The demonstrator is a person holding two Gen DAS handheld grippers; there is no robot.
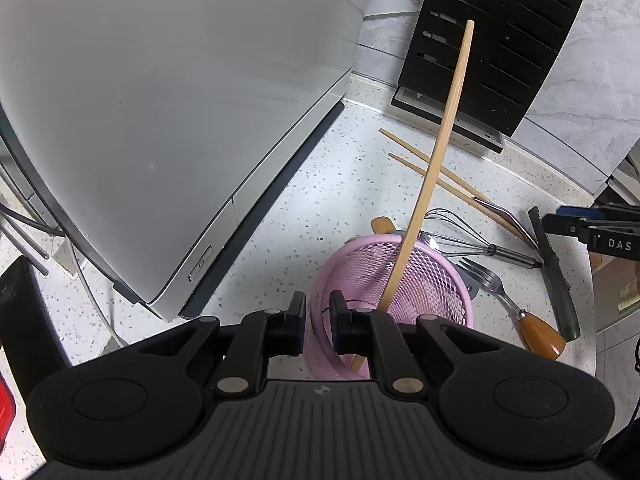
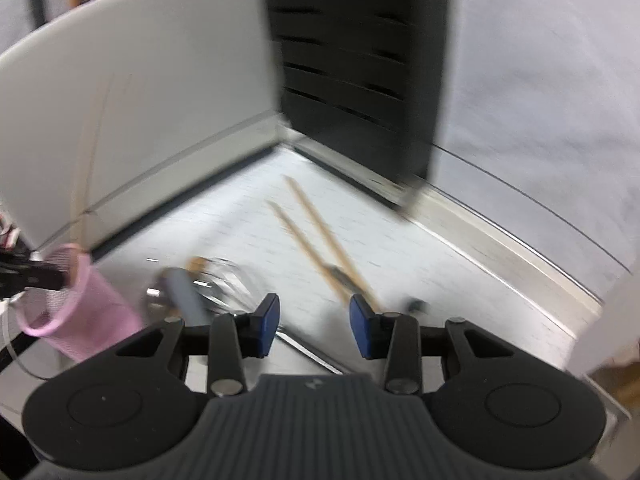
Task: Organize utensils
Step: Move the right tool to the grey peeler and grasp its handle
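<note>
My left gripper [image 1: 319,320] is shut on the near rim of a pink mesh cup [image 1: 424,276], which holds a long wooden stick [image 1: 436,152] leaning toward the back. Behind and right of the cup lie a whisk [image 1: 472,240], a fork with a wooden handle [image 1: 504,300], a dark-handled knife [image 1: 556,280] and two chopsticks [image 1: 440,176]. The right wrist view is blurred. In it my right gripper [image 2: 315,326] is open and holds nothing, above the near ends of the chopsticks [image 2: 316,240]. The pink cup [image 2: 80,304] stands at its left.
A large white appliance [image 1: 160,120] fills the left side of the speckled counter [image 1: 300,208]. A black knife block [image 1: 492,48] stands against the back wall. The counter's edge runs down the right, past the knife.
</note>
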